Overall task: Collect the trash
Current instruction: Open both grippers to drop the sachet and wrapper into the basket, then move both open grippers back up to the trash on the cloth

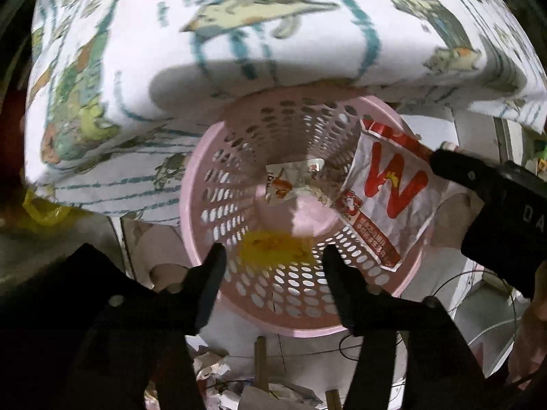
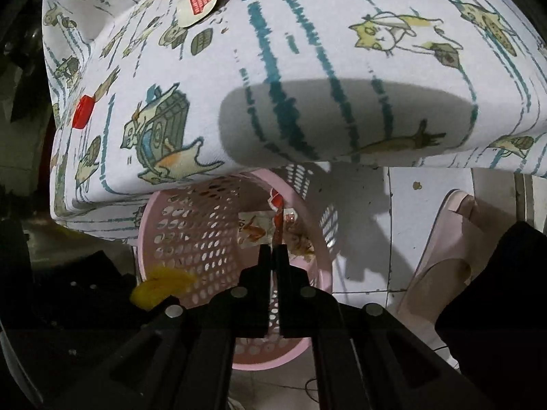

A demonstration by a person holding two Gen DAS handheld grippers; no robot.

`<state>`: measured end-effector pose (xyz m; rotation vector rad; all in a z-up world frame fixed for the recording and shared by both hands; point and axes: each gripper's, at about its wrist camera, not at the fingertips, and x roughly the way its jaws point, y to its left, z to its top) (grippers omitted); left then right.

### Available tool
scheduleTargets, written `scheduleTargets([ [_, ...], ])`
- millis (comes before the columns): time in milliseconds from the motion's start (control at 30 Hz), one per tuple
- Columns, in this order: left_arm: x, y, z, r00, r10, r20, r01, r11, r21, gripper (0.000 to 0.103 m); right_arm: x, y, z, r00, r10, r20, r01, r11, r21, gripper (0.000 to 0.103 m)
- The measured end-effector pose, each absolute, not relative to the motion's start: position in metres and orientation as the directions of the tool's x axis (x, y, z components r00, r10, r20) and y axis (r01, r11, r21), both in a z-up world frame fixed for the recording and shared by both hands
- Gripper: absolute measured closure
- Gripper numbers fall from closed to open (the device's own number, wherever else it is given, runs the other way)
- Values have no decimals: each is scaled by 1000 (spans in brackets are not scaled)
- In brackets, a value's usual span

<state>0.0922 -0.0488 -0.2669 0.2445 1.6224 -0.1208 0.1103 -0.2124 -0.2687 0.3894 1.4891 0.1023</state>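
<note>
A pink perforated basket (image 1: 191,205) (image 2: 147,232) stands on the floor, partly under the table edge. My left gripper (image 1: 273,259) hangs open above it. A blurred yellow scrap (image 1: 273,247) (image 2: 164,287) sits loose between and just below its fingers, untouched by either pad. My right gripper (image 2: 273,247) (image 1: 441,153) is shut on the edge of a white and red snack wrapper (image 1: 386,188) (image 2: 277,218), which dangles inside the basket's right side. Other wrappers (image 1: 290,181) (image 2: 253,229) lie on the basket's bottom.
A table under a cat-print cloth (image 1: 136,51) (image 2: 307,51) overhangs the basket. A red bottle cap (image 2: 83,112) and more wrappers (image 2: 201,0) lie on it. A person's foot in a pink slipper (image 2: 444,239) stands to the right. Crumpled paper (image 1: 212,369) litters the tiled floor.
</note>
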Motion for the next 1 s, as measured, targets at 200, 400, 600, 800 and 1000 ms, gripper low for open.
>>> scheduleTargets([
  [200, 92, -36, -246, -39, 69, -997, 182, 981, 61, 41, 103, -201, -228, 175, 278, -944, 84, 951, 296, 88],
  [400, 92, -30, -195, 70, -1, -998, 160, 987, 10, 41, 96, -193, -165, 338, 261, -904, 6, 960, 280, 80],
  [600, 93, -31, -149, 197, -36, -980, 153, 988, -5, 41, 94, -191, -118, 469, 232, -852, -32, 969, 246, 80],
  [800, 98, -26, -111, 305, -38, -952, 150, 989, 9, 41, 91, -199, -80, 558, 198, -806, -43, 977, 211, 80],
  [1000, 108, -23, -60, 426, -46, -903, 157, 987, 24, 40, 114, -205, -61, 546, 146, -825, -21, 987, 161, 80],
])
